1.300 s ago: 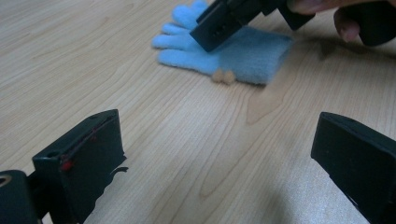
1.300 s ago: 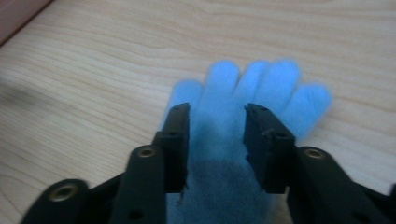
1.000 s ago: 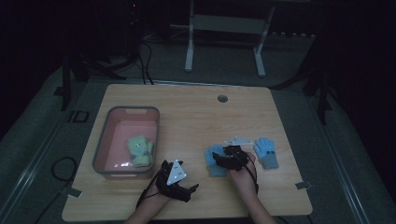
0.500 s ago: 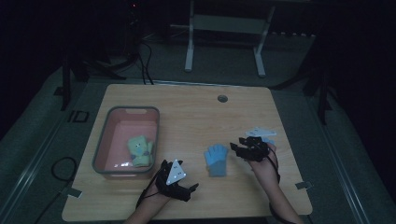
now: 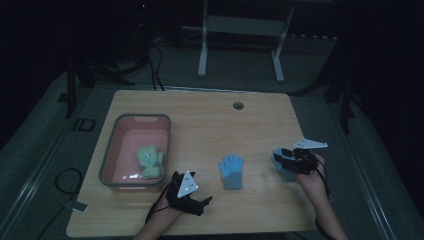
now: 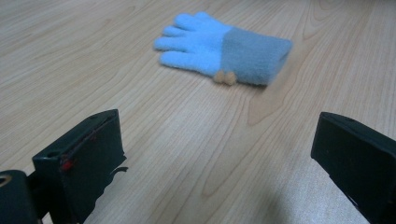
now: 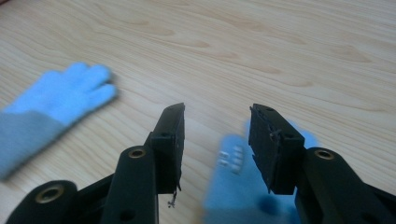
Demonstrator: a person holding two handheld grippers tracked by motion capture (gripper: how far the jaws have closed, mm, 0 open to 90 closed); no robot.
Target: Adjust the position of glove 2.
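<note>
The blue glove is lying flat on the wooden bench in the high view, fingers pointing away from the person, cuff toward the near edge, so its long axis is running front to back. Taking that glove as the landmark, the left claw is sitting just to its near-left, and the right claw is hovering off to its right over a second blue glove, which it is partly covering. A pink bin holding a pale green glove is standing to the landmark's left.

In the left claw view, the left claw is spread wide with nothing between its jaws. The fuzzy knit glove is lying ahead and slightly left of centre, pale fingers pointing left, greyer ribbed cuff to the right, two small tan beads at the seam.

In the right claw view, the right claw is parted, gripping nothing, poised directly above the second glove; that glove looks soft and blurred, with a small white mark. The landmark glove is lying to its left. Judging by position, the right claw seems nearer its target.
</note>
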